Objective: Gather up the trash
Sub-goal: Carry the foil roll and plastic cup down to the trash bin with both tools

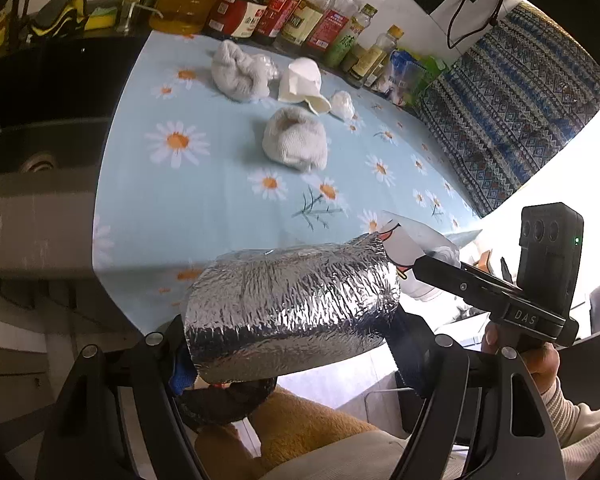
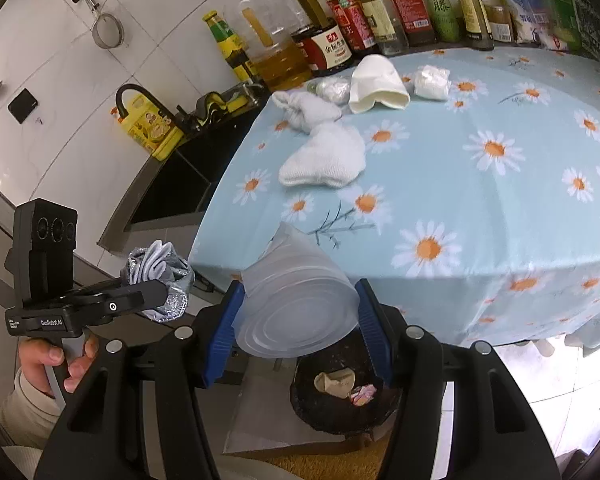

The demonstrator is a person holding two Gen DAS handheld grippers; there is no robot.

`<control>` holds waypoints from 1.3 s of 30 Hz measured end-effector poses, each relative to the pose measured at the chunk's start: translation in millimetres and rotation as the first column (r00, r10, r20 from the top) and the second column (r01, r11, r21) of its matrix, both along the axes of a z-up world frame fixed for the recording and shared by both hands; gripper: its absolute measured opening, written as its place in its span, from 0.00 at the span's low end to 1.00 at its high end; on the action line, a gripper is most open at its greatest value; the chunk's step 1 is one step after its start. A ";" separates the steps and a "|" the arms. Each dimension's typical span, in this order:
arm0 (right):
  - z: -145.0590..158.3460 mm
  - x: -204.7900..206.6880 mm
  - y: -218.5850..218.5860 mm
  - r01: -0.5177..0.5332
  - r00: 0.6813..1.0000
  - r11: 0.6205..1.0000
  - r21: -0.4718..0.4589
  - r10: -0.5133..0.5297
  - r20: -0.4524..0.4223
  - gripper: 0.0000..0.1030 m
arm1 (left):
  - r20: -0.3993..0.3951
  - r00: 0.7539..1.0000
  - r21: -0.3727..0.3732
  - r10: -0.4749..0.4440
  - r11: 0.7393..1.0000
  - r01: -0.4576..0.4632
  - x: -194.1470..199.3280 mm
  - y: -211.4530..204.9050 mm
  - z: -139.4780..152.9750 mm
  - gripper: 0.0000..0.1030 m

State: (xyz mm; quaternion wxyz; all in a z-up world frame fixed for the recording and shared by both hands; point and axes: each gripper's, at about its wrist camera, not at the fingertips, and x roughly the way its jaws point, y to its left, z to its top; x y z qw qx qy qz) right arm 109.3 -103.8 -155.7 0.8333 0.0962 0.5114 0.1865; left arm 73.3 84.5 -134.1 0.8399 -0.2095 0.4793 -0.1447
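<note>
In the left wrist view my left gripper [image 1: 296, 344] is shut on a crumpled silver foil wrap [image 1: 292, 300], held off the near edge of the daisy tablecloth [image 1: 204, 200]. My right gripper [image 2: 300, 320] has its blue pads [image 2: 224, 320] shut on a clear plastic cup [image 2: 296, 292] lying on its side. A dark trash bin [image 2: 324, 412] with scraps inside sits just below the cup. On the table lie a crushed white paper cup [image 2: 376, 84], a crumpled tissue [image 2: 430, 80] and two white cloth bundles [image 2: 324, 156]. The right gripper [image 1: 440, 268] shows beside the foil.
Oil and sauce bottles [image 2: 340, 20] line the wall behind the table. A dark sink [image 1: 40, 148] with a tap lies to the table's left. A patterned cloth [image 1: 500, 100] hangs at the far right. A person's hand [image 2: 48, 360] holds the left gripper's handle.
</note>
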 end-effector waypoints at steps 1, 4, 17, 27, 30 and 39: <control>-1.9 -2.1 1.4 -0.001 1.000 1.000 0.000 0.001 -0.004 0.55 | -0.003 1.000 0.002 -0.001 1.000 0.001 -2.2 -0.2 -2.0 0.73; -8.3 -9.1 5.0 -0.001 1.000 1.000 0.003 0.001 -0.019 0.55 | -0.020 1.000 -0.003 -0.001 1.000 0.001 -8.4 0.2 -9.5 0.73; -45.7 -28.1 8.3 0.013 0.995 1.000 0.003 -0.013 -0.103 0.55 | -0.120 0.993 -0.035 0.002 0.999 -0.006 -27.8 -1.8 -55.4 0.73; -78.7 -34.2 3.0 0.029 0.982 1.000 -0.003 -0.029 -0.188 0.55 | -0.204 0.979 -0.033 0.001 0.999 -0.008 -31.8 -3.0 -93.8 0.73; -86.8 -34.5 1.7 0.033 0.977 0.999 -0.004 -0.033 -0.208 0.55 | -0.228 0.974 -0.028 0.002 1.000 -0.009 -31.6 -2.4 -103.8 0.73; -117.1 -33.4 -3.8 0.050 0.960 0.999 -0.005 -0.049 -0.275 0.55 | -0.290 0.957 0.000 -0.005 1.000 0.005 -29.4 -6.5 -131.8 0.73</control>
